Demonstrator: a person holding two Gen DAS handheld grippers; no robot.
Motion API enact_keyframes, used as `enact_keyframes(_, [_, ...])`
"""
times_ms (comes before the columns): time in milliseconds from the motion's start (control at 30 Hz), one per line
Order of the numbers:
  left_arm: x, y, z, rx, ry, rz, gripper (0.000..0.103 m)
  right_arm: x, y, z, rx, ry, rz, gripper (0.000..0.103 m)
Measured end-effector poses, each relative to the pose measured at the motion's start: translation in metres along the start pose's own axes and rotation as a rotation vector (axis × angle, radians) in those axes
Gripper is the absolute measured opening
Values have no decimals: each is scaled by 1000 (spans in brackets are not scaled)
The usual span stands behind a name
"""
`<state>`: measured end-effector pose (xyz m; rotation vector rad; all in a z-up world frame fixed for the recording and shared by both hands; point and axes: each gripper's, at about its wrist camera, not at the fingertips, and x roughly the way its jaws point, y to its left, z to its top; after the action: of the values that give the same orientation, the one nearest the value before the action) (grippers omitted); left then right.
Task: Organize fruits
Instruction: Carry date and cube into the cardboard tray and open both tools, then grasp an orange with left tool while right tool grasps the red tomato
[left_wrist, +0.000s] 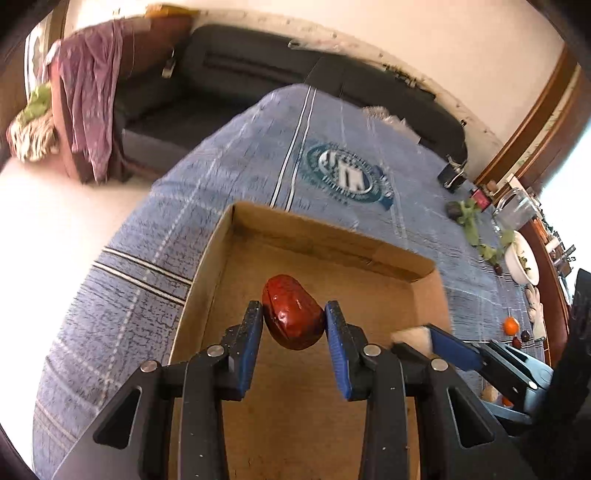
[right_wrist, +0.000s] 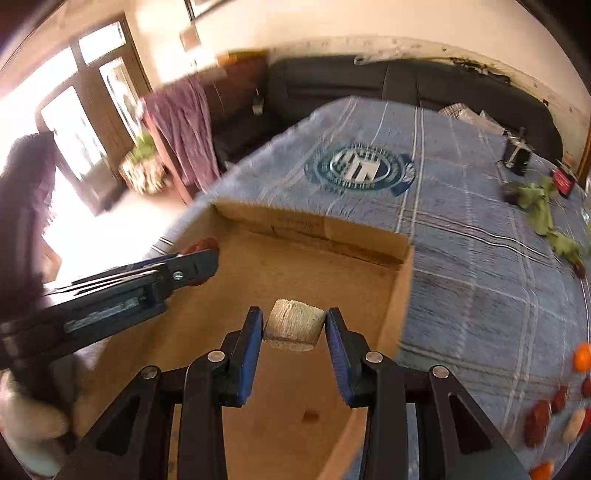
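My left gripper (left_wrist: 293, 319) is shut on a dark red date (left_wrist: 291, 312) and holds it above the floor of an open cardboard box (left_wrist: 317, 236). My right gripper (right_wrist: 294, 326) is shut on a pale beige chunk of fruit (right_wrist: 293, 325) over the same box (right_wrist: 402, 288), near its right wall. In the right wrist view the left gripper (right_wrist: 195, 264) reaches in from the left with the date (right_wrist: 203, 244) partly hidden behind it. In the left wrist view the right gripper's blue pad (left_wrist: 452, 347) shows at the box's right edge.
The box sits on a blue plaid cloth (left_wrist: 147, 236) with a round emblem (left_wrist: 347, 173). Loose fruit lies at the right: an orange (right_wrist: 583, 356), red dates (right_wrist: 537, 422), green leaves (right_wrist: 539, 210). A white bowl (left_wrist: 522, 258) stands at the far right. A dark sofa (left_wrist: 236, 74) is behind.
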<state>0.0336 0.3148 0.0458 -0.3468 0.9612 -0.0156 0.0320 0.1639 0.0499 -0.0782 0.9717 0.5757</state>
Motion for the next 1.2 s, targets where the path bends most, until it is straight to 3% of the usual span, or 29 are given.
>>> enact_keyframes(133, [17,7,0,-22,36,-9,34,21,-7,8,16,51,-8,39])
enact_keyframes(300, [20,13,-1,-44,31,-51,37,21,-4,14,-34,36,-61,40])
enact_keyframes(367, [18,14,-1,-58,33,-64,39,15,-1,13,-46,20,-72,46])
enact_keyframes(433, [8,17,-3,-87,21,-75,41,5,-1,12,-54,-4,-69,51])
enact_keyframes(533, [-19,20,-6,-121,-21,-89,45,-20,-4,3,-47,-47,-53,51])
enact_keyframes(633, [-49,15,-12,-125,-82,-88,58,-54,-18,-12,-19,-97,-35,59])
enact_keyframes(700, [-71,3,-19,-113,-126,-66,68,-80,-35,-29,16,-129,-23,68])
enact_keyframes(833, [-93,-30,-26,-44,-167,-80,69,-133,-79,-71,86,-171,-46,71])
enact_keyframes(900, [-103,-55,-34,-3,-178,-122,69,-157,-102,-91,129,-186,-83,71])
enact_keyframes(1100, [-109,-134,-69,149,-145,-242,76,-227,-191,-156,330,-226,-204,78])
enact_keyframes(1200, [-92,-170,-91,229,-100,-254,76,-243,-228,-182,431,-230,-231,78])
